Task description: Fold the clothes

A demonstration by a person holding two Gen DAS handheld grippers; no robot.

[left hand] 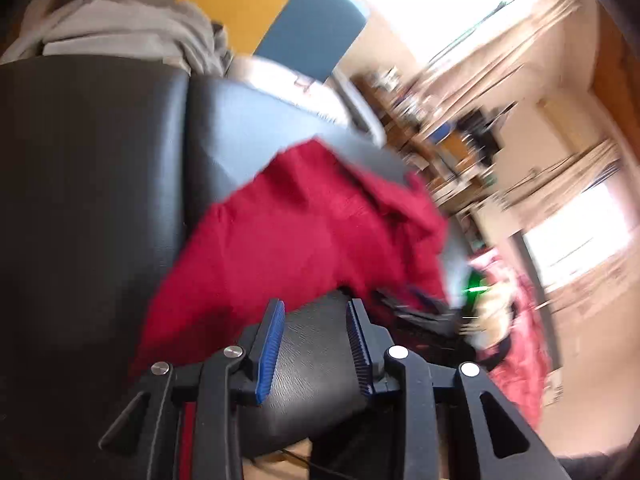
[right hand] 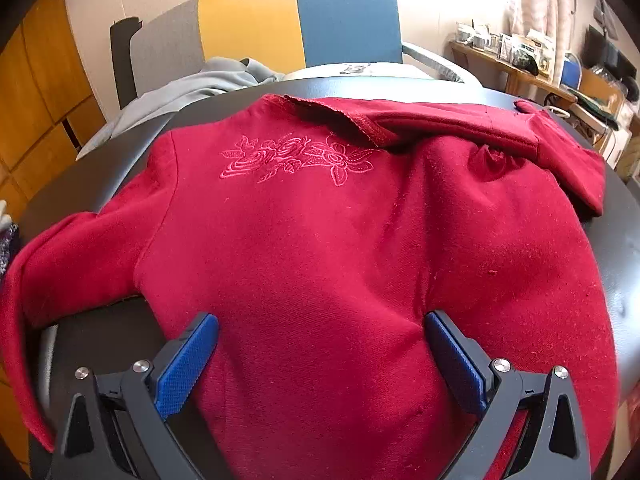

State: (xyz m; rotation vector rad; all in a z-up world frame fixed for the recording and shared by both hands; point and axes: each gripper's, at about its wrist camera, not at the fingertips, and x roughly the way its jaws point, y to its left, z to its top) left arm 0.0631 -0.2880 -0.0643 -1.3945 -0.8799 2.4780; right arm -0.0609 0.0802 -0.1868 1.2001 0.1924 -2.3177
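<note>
A red top (right hand: pixel 320 248) with embroidered flowers lies spread on a dark leather-like surface (right hand: pixel 624 264). Its right sleeve is folded across the collar; its left sleeve trails toward the near left edge. My right gripper (right hand: pixel 322 320) is open, its blue pads straddling the lower hem of the top. In the blurred left wrist view the red top (left hand: pixel 288 232) lies ahead, and my left gripper (left hand: pixel 316 308) is open and empty just short of its edge, over the dark surface (left hand: pixel 312 364).
A grey garment (right hand: pixel 192 88) lies at the far left edge; it also shows in the left wrist view (left hand: pixel 132 32). A grey, yellow and blue panelled chair back (right hand: pixel 280 20) stands behind. A cluttered wooden shelf (right hand: pixel 532 60) is at right.
</note>
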